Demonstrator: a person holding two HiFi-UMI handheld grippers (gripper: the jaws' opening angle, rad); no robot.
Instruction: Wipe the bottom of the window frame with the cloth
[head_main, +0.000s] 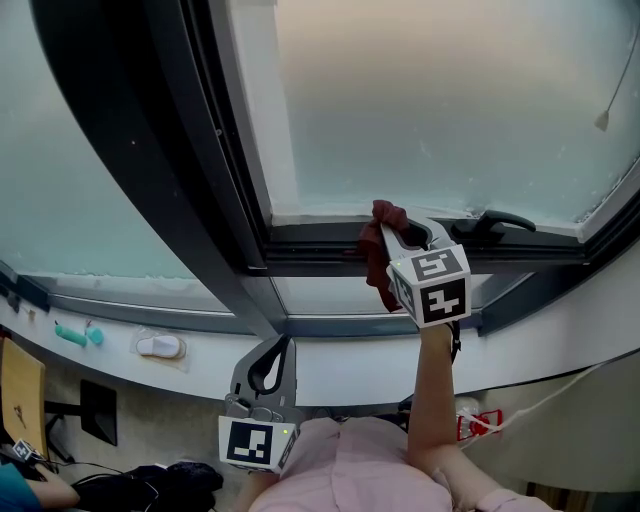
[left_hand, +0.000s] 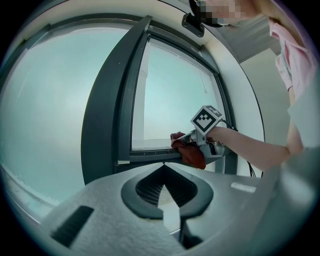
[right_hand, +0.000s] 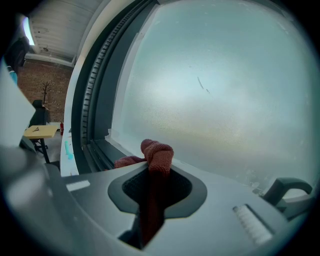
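Cloth (right_hand: 158, 151) tight inside right tool (right_hand: 157, 169).

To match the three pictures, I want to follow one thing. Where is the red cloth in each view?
Head view: red cloth right of centre, against the bottom frame rail.
Left gripper view: centre-right, against that rail.
Right gripper view: lower centre, between the jaws; rail at left.
Shared landmark: that rail.

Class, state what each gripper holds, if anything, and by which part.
The right gripper clamps the dark red cloth at a bunched fold, one end poking past its tips. The left gripper, shut, holds nothing.
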